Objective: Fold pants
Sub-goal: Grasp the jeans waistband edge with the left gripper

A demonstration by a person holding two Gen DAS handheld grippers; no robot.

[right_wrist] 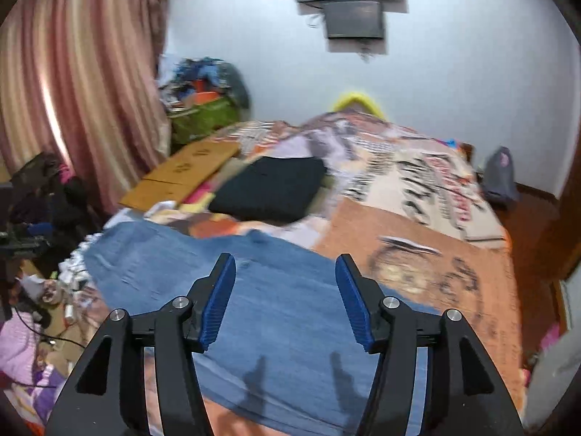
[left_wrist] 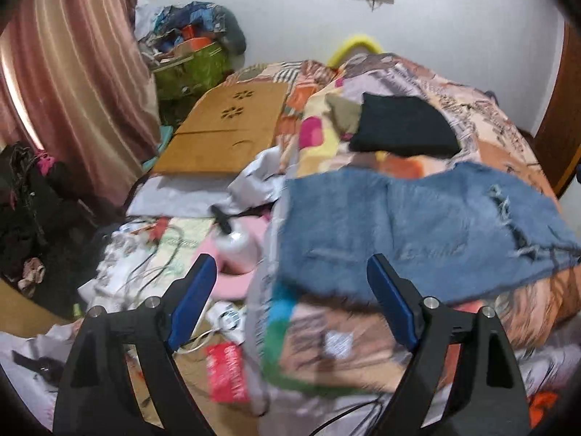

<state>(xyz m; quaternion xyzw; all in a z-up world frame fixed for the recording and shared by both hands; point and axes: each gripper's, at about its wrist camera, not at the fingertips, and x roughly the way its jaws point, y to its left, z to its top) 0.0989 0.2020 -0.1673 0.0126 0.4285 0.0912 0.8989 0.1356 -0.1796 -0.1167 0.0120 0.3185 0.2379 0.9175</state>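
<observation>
Blue denim pants lie spread flat on the patterned bedspread, with frayed rips on their right side. They also show in the right wrist view. My left gripper is open and empty, held above the near left edge of the pants. My right gripper is open and empty, held just above the pants; its fingers cast shadows on the denim. A folded black garment lies further back on the bed, also in the right wrist view.
A wooden lap board lies at the bed's left edge. The floor on the left is covered with clutter: cables, a white bottle, a red packet. A pink curtain hangs left. A green bag stands in the corner.
</observation>
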